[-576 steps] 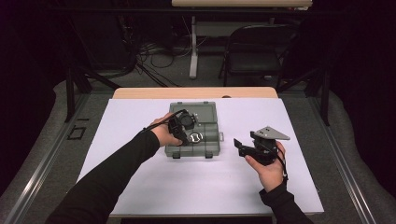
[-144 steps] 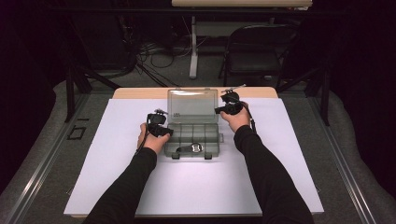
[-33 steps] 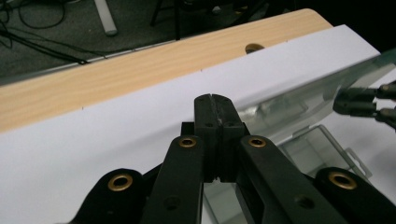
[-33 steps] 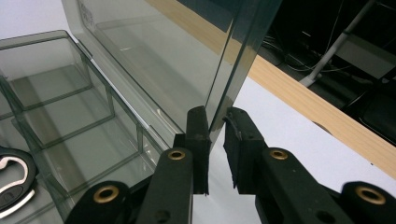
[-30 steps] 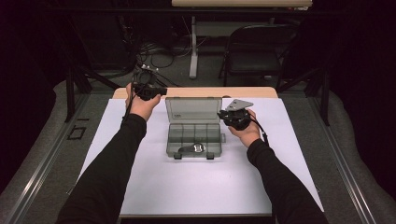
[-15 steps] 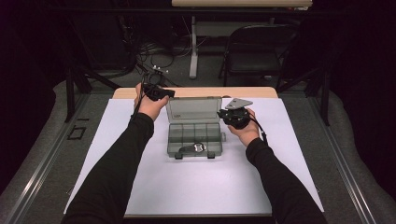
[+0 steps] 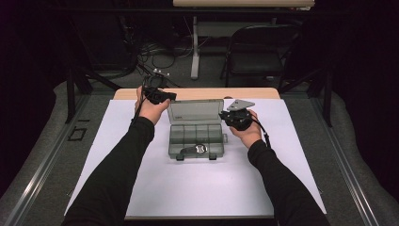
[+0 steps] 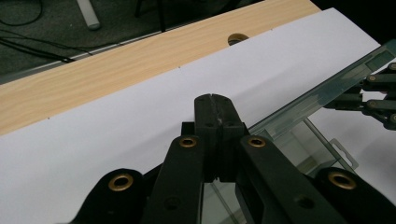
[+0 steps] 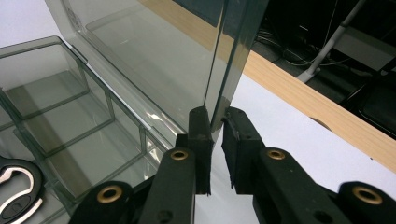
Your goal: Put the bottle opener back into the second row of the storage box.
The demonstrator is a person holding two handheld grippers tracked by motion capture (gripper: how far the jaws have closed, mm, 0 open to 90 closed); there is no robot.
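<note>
A clear grey compartment box (image 7: 175, 136) lies open mid-table, its lid (image 7: 195, 112) standing upright at the back. A black and silver opener-like tool (image 7: 194, 149) rests in a front compartment, and shows again as the tool (image 9: 14, 186) in the right gripper view. My right gripper (image 7: 223, 115) is shut on the lid's right edge; up close the lid (image 9: 154, 51) runs down between the jaws of the right gripper (image 9: 215, 114). My left gripper (image 7: 165, 96) hovers by the lid's top left corner. There the left gripper (image 8: 215, 100) is shut and holds nothing, with the lid edge (image 8: 322, 95) just beyond.
A white sheet (image 7: 207, 188) covers the table, with a wooden strip (image 7: 197, 93) bare along the far edge. Behind the table stand a black chair (image 7: 256, 61), a table leg and floor cables. The right gripper's linkage (image 8: 378, 93) appears at the right of the left gripper view.
My left gripper has moved right and slightly nearer, from the table's back left to the lid's top left corner. The right gripper and the upright lid have stayed put.
</note>
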